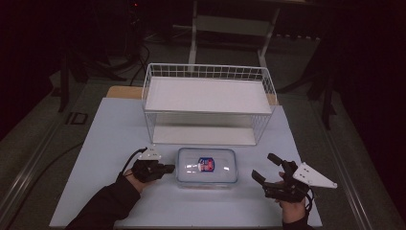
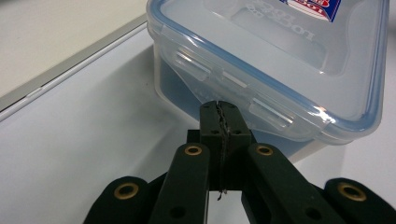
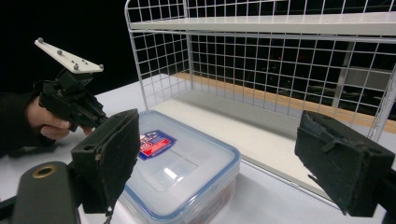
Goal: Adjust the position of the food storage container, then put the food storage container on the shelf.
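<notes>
A clear plastic food container [image 1: 207, 166] with a blue-sealed snap lid sits near the front edge of the pale table [image 1: 115, 124], just before a white wire shelf rack [image 1: 208, 103], as a person works it from both sides. The left gripper [image 1: 168, 168], jaws pressed together with nothing between them, noses up to the locking flap [image 2: 224, 79] on the container's short side; the tips look to be at or just under the flap's lip, though contact cannot be confirmed. The right gripper [image 1: 265, 167] waits apart from the box's other end, jaws spread wide and empty (its own camera looks across the lid's red-and-blue label [image 3: 154, 143]). The work in hand appears to be unlatching the lid. To do it cleanly, the closed tips should catch under the flap's free edge and lever outward and up, not shove the box sideways; steadying the far end with the right gripper would keep the light container from skating across the smooth table.
</notes>
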A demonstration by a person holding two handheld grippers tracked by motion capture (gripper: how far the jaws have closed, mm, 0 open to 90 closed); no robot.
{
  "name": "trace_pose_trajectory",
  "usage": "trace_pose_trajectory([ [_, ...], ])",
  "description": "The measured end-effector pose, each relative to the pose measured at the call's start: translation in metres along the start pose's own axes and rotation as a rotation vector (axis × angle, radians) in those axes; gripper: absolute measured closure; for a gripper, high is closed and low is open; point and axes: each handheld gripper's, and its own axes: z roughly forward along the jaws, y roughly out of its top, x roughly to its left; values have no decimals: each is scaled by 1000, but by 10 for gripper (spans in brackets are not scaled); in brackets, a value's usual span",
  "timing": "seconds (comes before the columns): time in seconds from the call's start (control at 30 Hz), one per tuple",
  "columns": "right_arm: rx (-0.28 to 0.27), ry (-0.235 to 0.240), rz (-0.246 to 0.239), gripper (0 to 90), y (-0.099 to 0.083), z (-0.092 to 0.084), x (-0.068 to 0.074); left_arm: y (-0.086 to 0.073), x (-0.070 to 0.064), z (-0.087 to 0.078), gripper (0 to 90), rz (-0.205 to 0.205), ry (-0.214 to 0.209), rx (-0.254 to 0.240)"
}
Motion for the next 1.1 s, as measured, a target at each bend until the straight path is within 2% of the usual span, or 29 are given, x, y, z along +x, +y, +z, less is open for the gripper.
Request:
trace_pose_trajectory([
  [0.17, 9, 3, -2, 139, 0, 1, 1, 2, 3, -3, 893, -9, 3, -13],
  [0.2, 9, 3, -4, 139, 0, 1, 1, 2, 3, -6, 858, -16, 1, -24],
  [0.27, 11, -2, -13, 139, 0, 1, 1, 4, 6, -15, 762, -34, -3, -48],
  [0.3, 11, -2, -20, 139, 0, 1, 2, 5, 7, -20, 687, -47, -7, -60],
  [0.4, 17, -1, -26, 139, 0, 2, 3, 12, 6, -36, 510, -101, -49, -112],
  [0.43, 19, -1, -26, 139, 0, 2, 3, 18, 3, -42, 423, -137, -71, -127],
  [0.47, 19, -1, -26, 139, 0, 2, 3, 18, 3, -42, 321, -137, -71, -127],
  [0.5, 23, 1, -22, 139, -1, 3, 3, 19, 2, -43, 321, -144, -76, -129],
  [0.57, 25, -1, -22, 139, -1, 3, 3, 25, -2, -44, 167, -167, -108, -121],
  [0.63, 35, -9, -26, 138, -1, 5, 3, 32, -4, -42, 81, -202, -136, -108],
  [0.67, 35, -9, -26, 138, -1, 5, 3, 35, -6, -39, 81, -226, -146, -94],
  [0.77, 41, -19, -33, 134, -1, 6, 4, 40, -8, -35, 58, -232, -153, -80],
  [0.8, 62, -28, -44, 130, -2, 9, 4, 42, -9, -30, 65, -225, -122, -64],
  [0.87, 69, -25, -51, 130, -3, 11, 5, 44, -9, -25, 65, -231, -101, -44],
  [0.93, 69, -25, -51, 130, -3, 11, 5, 45, -8, -23, 65, -235, -101, -46],
  [1.03, 77, -23, -64, 128, -3, 16, 7, 45, -3, -15, 65, -289, -110, -31],
  [1.1, 86, -30, -76, 124, -4, 17, 7, 42, 0, -12, 65, -326, -123, -40],
])
